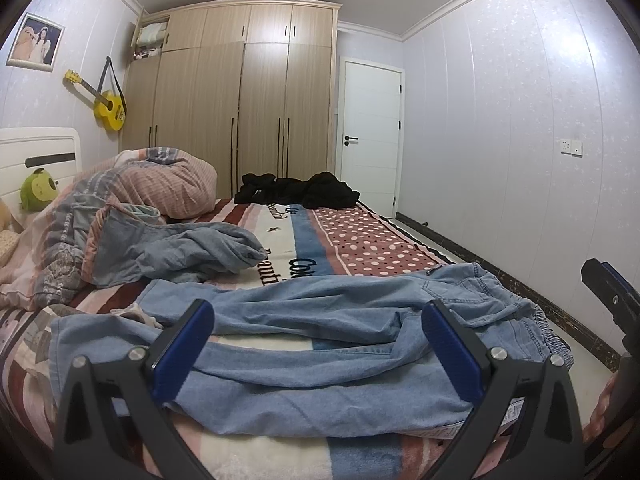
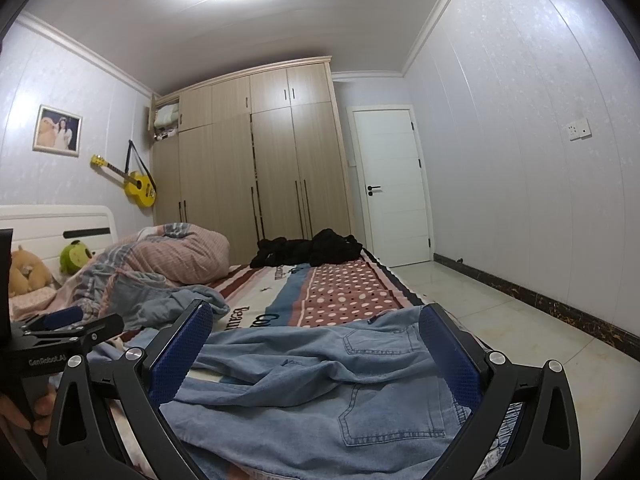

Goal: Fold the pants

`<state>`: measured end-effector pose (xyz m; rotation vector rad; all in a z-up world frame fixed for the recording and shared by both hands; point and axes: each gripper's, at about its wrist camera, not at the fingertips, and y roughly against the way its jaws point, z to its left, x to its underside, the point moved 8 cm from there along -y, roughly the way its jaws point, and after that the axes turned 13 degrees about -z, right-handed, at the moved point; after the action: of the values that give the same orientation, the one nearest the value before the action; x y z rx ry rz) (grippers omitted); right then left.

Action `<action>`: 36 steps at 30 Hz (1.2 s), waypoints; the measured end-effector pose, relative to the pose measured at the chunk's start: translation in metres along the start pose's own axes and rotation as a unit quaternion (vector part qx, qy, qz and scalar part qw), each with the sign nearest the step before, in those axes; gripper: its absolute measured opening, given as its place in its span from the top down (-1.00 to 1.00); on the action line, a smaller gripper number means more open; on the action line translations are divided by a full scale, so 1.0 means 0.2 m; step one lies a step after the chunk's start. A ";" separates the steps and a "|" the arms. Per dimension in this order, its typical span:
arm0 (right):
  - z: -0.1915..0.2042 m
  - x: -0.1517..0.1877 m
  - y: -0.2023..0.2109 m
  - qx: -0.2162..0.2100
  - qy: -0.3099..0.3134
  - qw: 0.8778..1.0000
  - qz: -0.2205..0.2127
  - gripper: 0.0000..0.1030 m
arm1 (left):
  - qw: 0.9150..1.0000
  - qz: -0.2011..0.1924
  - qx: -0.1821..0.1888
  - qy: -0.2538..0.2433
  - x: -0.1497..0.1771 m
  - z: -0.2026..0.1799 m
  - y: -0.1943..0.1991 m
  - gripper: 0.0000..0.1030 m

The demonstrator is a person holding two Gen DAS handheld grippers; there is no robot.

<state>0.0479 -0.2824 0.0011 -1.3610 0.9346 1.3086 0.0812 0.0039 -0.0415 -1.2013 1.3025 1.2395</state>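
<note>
Light blue denim pants point(image 1: 320, 344) lie rumpled across the near end of the bed, waistband to the right, legs to the left. My left gripper point(image 1: 318, 320) is open above the legs, holding nothing. My right gripper point(image 2: 316, 324) is open above the seat and back pockets of the pants point(image 2: 352, 392), holding nothing. The right gripper shows at the right edge of the left wrist view point(image 1: 612, 292); the left gripper shows at the left of the right wrist view point(image 2: 72, 328).
A crumpled grey-blue garment point(image 1: 192, 252) and a bunched pink quilt point(image 1: 120, 200) lie on the left of the bed. A black clothes pile point(image 1: 296, 190) sits at the far end. The patterned blanket point(image 1: 360, 240) covers the bed. Floor point(image 2: 500, 340) runs along the right.
</note>
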 end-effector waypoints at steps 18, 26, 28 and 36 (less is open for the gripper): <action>0.00 0.07 0.04 0.029 0.068 0.997 0.033 -0.99 | 0.999 0.040 -0.004 0.023 0.11 0.11 -0.11 -0.99; -0.06 0.24 0.03 0.049 0.058 0.992 0.103 -0.99 | 0.986 0.137 -0.046 0.083 0.42 0.43 -0.17 -0.99; -0.10 0.31 0.02 0.069 0.041 0.987 0.136 -0.99 | 0.979 0.166 -0.073 0.099 0.55 0.55 -0.16 -0.99; -0.21 0.50 -0.05 0.079 0.002 0.971 0.224 -0.99 | 0.962 0.182 -0.113 0.169 0.77 0.88 -0.15 -0.98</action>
<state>0.0795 -0.3109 -0.0998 -1.0628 1.3736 1.5261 0.0992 0.1718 -0.2043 -1.4249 1.7272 1.5244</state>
